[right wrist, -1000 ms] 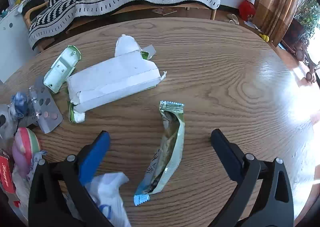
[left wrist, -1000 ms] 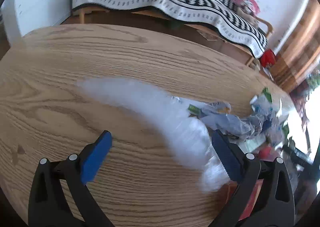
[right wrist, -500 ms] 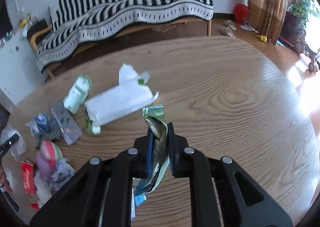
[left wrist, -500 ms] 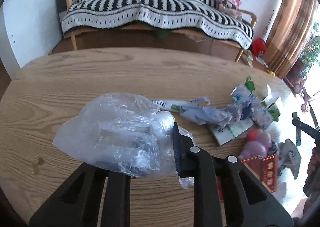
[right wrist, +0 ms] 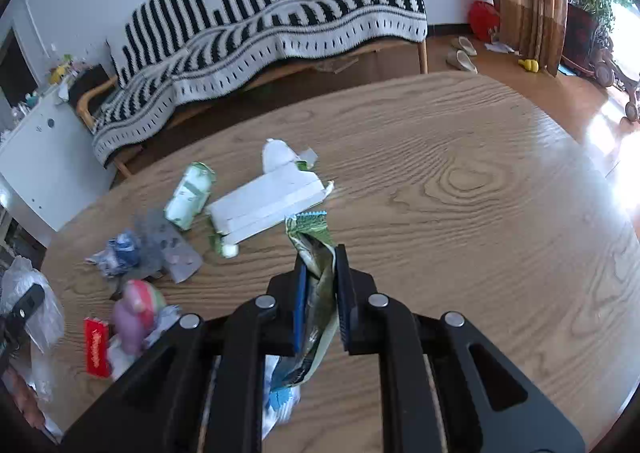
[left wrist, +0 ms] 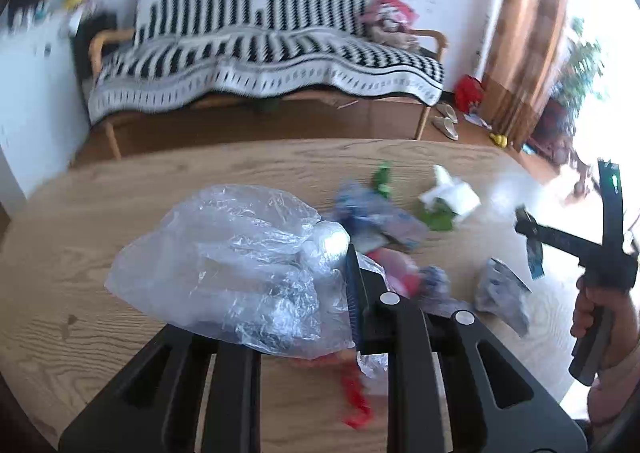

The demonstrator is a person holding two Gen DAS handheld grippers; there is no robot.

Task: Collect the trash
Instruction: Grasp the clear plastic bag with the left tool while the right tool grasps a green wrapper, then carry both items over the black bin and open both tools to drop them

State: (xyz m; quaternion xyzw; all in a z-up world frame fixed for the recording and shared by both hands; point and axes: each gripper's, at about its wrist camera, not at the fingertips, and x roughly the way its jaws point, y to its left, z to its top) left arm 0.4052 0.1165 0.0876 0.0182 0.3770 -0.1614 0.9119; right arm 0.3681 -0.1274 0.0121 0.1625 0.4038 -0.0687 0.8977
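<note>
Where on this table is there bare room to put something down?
The wooden table is bare right of the white carton, out to its sunlit edge. It is crowded left of the carton: green packet, blister pack, red packet.

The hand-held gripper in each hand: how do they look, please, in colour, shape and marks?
Both are alike. The left hand-held gripper and the right hand-held gripper have matte black angular frames with cut-out openings, round silver pivot pins, and blue ribbed pads on the fingers. Seen from the left wrist view, the right one carries a small green light. No sleeve is visible.
</note>
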